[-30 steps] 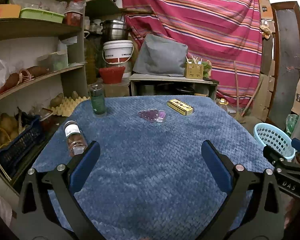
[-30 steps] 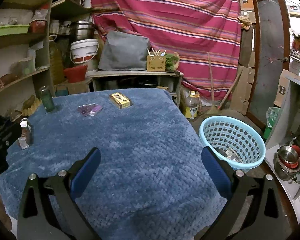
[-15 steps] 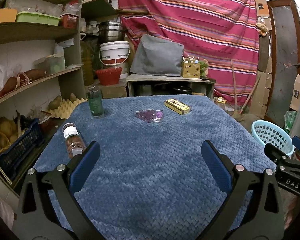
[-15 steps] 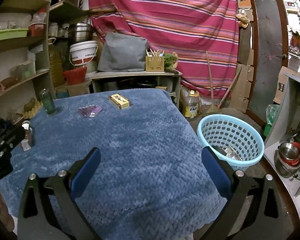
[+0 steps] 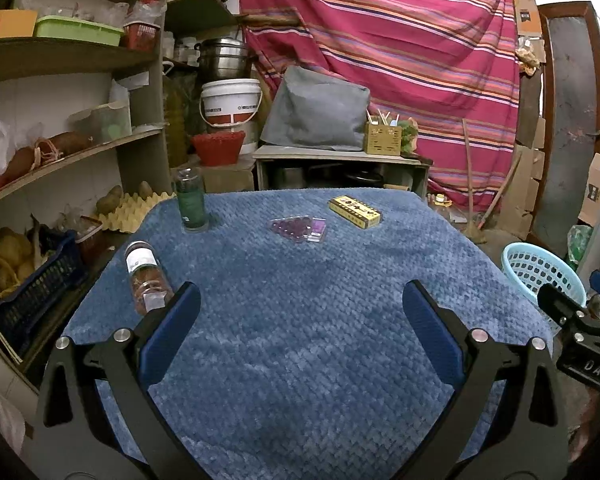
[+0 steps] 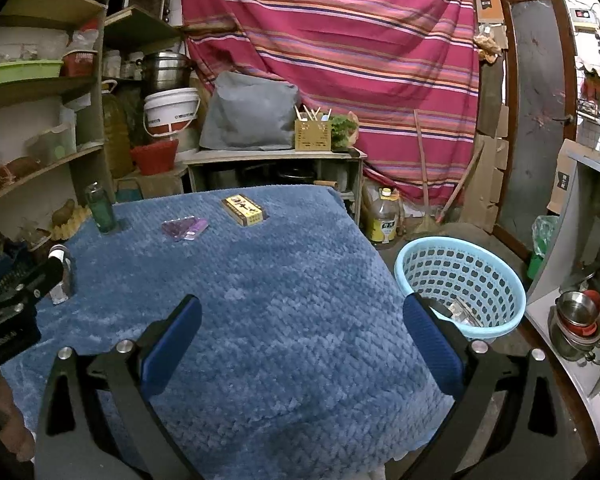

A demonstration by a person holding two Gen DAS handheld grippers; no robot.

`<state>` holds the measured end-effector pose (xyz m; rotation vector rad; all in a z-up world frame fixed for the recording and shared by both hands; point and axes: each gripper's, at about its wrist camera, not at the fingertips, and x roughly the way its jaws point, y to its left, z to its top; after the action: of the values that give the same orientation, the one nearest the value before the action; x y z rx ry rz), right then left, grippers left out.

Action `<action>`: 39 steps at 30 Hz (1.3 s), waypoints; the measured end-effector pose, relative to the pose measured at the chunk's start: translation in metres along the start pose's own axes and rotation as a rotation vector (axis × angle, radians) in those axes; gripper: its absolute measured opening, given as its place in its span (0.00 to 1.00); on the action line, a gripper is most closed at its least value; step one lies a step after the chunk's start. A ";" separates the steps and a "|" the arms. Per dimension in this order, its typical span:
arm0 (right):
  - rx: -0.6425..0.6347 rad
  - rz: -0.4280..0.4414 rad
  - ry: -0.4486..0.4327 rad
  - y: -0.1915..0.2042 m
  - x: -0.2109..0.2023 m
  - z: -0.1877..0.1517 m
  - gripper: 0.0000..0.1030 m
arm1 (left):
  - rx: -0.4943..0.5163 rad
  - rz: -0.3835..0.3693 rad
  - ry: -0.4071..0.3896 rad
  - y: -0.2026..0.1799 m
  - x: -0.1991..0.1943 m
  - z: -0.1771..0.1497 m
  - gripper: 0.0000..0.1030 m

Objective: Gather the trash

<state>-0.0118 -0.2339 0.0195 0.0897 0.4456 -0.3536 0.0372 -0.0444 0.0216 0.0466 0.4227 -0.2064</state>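
On the blue-covered table point(image 5: 300, 320) lie a clear bottle on its side point(image 5: 146, 278), an upright green bottle point(image 5: 191, 200), a purple blister pack point(image 5: 300, 229) and a yellow box point(image 5: 354, 211). My left gripper point(image 5: 300, 320) is open and empty above the table's near part. My right gripper point(image 6: 300, 328) is open and empty over the near right edge. The same things show in the right wrist view: green bottle point(image 6: 100, 208), purple pack point(image 6: 185, 229), yellow box point(image 6: 244, 210), lying bottle point(image 6: 62, 276). A light blue basket point(image 6: 460, 284) stands on the floor at the right with some trash inside.
Shelves point(image 5: 60, 152) with food and crates line the left. A low bench with a grey bag point(image 5: 316, 112) stands behind the table before a striped curtain. An oil bottle point(image 6: 384, 220) and steel bowls point(image 6: 578, 320) sit on the right.
Both grippers have drawn back and lifted slightly, so the table things sit a little farther off. Both stay open and empty.
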 end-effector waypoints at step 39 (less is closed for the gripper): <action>-0.003 0.000 -0.002 -0.001 0.000 -0.001 0.96 | 0.012 0.019 -0.010 -0.004 -0.003 -0.002 0.95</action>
<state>-0.0126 -0.2342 0.0182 0.0866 0.4444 -0.3531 0.0333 -0.0472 0.0206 0.0614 0.4114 -0.1909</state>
